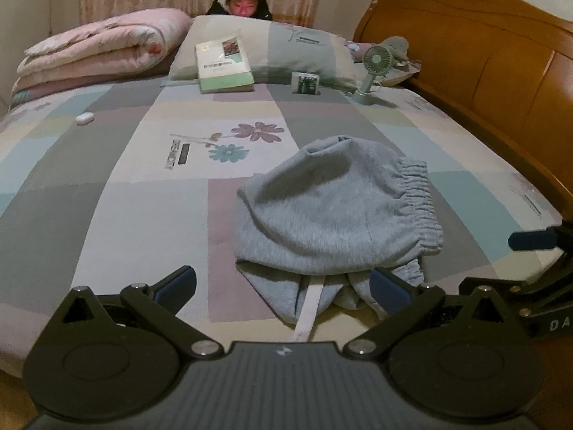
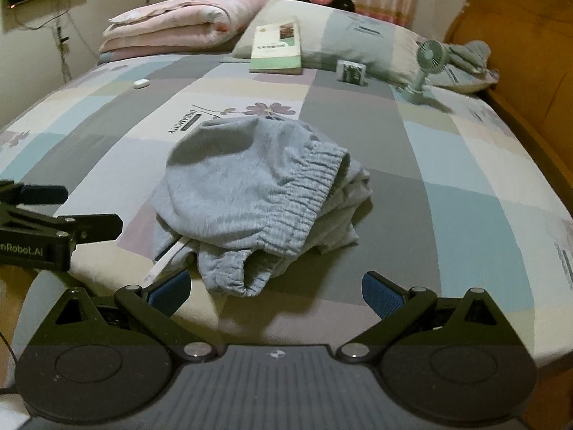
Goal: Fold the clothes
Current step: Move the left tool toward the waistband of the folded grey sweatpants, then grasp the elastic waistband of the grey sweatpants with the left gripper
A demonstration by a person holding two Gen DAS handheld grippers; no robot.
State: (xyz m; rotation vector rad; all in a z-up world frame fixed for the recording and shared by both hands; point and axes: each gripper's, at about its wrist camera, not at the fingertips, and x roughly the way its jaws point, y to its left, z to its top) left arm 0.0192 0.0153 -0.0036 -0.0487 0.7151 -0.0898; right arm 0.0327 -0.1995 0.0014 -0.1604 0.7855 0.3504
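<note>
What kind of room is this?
Most likely a home bedroom: a bed with a wooden headboard, a pillow and a folded quilt at the far side. Grey trousers lie on it.

Sweatpants (image 1: 333, 208) mid-bed (image 1: 107, 193); book (image 1: 222, 62) & fan (image 1: 372, 68) behind, by pillow (image 1: 286, 50); quilt (image 1: 96, 46) far left.

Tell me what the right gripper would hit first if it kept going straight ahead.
Probably the crumpled grey fleece sweatpants: the open right gripper points at their near cuff, just ahead on the patchwork bedsheet.
</note>
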